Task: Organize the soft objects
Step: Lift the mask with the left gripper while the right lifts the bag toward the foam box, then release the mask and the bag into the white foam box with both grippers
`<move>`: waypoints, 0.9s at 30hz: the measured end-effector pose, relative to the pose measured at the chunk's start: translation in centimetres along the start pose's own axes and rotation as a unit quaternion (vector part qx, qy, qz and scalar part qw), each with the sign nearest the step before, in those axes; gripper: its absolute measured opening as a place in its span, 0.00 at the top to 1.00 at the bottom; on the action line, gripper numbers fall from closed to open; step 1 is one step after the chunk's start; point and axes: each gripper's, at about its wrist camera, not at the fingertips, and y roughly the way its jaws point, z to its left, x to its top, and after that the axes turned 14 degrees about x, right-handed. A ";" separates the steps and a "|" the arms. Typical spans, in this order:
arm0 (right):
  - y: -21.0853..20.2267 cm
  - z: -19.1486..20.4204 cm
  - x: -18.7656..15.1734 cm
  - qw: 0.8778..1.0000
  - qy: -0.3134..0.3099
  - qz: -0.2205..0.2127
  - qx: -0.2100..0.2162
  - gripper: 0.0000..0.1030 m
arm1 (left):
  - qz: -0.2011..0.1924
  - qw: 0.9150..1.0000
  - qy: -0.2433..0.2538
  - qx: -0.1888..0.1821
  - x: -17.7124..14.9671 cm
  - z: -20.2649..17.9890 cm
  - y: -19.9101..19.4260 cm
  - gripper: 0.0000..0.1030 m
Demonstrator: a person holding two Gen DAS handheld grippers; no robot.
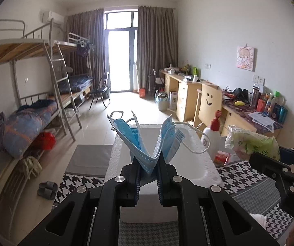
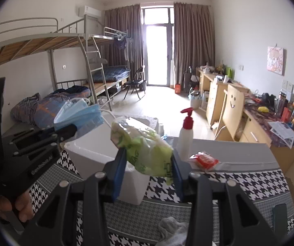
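Observation:
My left gripper (image 1: 148,164) is shut on a bunch of blue face masks (image 1: 147,141), folded into a V, held above the white foam box (image 1: 196,164). The masks also show in the right wrist view (image 2: 79,114), at the left gripper's tip (image 2: 73,130). My right gripper (image 2: 149,160) is shut on a green and clear plastic tissue pack (image 2: 145,143), held over the near right corner of the foam box (image 2: 89,153). The pack also shows in the left wrist view (image 1: 251,141), with the right gripper (image 1: 269,160) to the right of the box.
The table has a black-and-white houndstooth cloth (image 2: 228,184). On it stand a white pump bottle with a red top (image 2: 186,135), a red packet (image 2: 205,161) and a white crumpled cloth (image 2: 173,229). Bunk beds (image 2: 65,94) are left, desks (image 2: 259,131) right.

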 end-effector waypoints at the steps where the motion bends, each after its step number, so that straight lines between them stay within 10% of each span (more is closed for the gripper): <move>1: 0.3 -0.2 0.2 1.000 0.003 0.004 0.003 0.55 | 0.003 1.000 -0.002 -0.001 0.2 0.1 0.3 0.86; 20: 4.2 -0.5 1.9 0.999 0.009 0.037 -0.003 0.55 | 0.072 0.997 0.013 -0.006 1.1 -1.4 7.1 0.86; 27: 5.0 -0.2 2.2 0.999 0.008 0.044 -0.001 0.55 | 0.072 0.997 0.002 0.005 1.5 -0.9 7.2 0.36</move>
